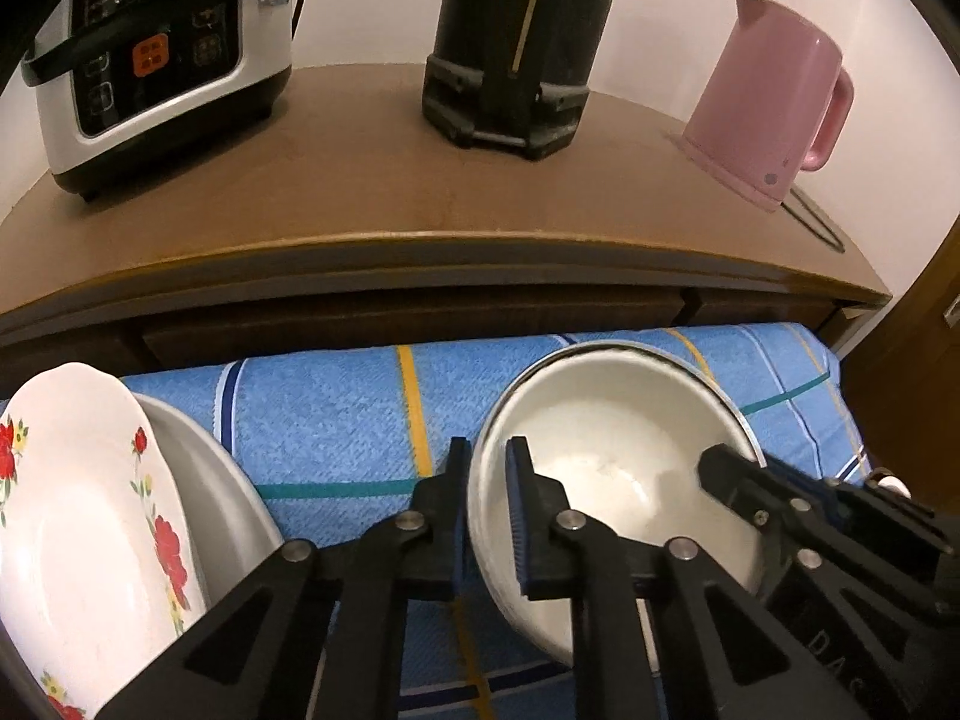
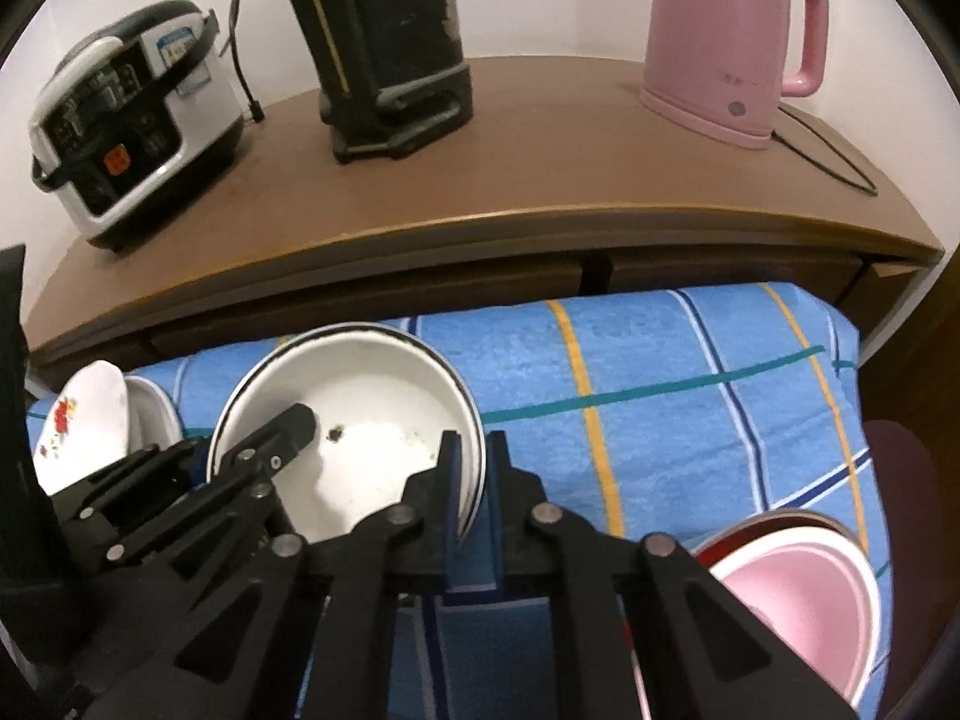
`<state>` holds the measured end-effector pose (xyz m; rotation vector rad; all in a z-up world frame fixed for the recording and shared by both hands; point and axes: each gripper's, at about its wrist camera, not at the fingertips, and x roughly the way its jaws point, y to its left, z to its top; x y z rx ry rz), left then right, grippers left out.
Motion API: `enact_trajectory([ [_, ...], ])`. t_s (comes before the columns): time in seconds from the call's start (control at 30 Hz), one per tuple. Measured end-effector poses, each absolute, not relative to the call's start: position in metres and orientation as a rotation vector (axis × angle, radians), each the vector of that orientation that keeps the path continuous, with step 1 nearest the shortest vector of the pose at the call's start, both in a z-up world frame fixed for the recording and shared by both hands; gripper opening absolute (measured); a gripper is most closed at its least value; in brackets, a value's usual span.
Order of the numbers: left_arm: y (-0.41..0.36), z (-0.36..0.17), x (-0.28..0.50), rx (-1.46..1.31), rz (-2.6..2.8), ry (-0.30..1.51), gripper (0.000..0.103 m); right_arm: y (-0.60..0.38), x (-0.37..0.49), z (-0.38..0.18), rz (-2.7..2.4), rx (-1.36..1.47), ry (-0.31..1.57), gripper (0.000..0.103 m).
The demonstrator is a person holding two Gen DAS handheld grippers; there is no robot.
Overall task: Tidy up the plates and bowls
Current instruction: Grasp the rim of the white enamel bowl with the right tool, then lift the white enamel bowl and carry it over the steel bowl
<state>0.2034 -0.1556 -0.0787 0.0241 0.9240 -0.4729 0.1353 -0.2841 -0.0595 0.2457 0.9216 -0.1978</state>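
White bowl (image 1: pixel 612 468) rim gripped in jaws of left gripper (image 1: pixel 487 510) and right gripper (image 2: pixel 474 492), no legible writing.

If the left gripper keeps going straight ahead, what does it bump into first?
Its left gripper already straddles the white bowl's rim, so the bowl comes first; beyond it probably the blue striped towel, then the wooden cabinet.

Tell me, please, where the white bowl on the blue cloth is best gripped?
By its rim. The white bowl sits open side up with a thin wall, so one finger goes inside and one outside. The left gripper straddles its left edge, the right gripper its right edge.
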Motion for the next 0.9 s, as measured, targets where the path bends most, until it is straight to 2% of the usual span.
enact_trajectory([
  [0.27, -0.150, -0.070, 0.200, 0.013, -0.473, 0.889, 0.013, -0.280, 0.121, -0.055, -0.166, 0.307, 0.833, 0.007],
  [0.9, -0.167, -0.030, 0.160, 0.079, -0.602, 0.793, 0.013, -0.289, 0.068, -0.023, -0.261, 0.383, 0.763, 0.007],
])
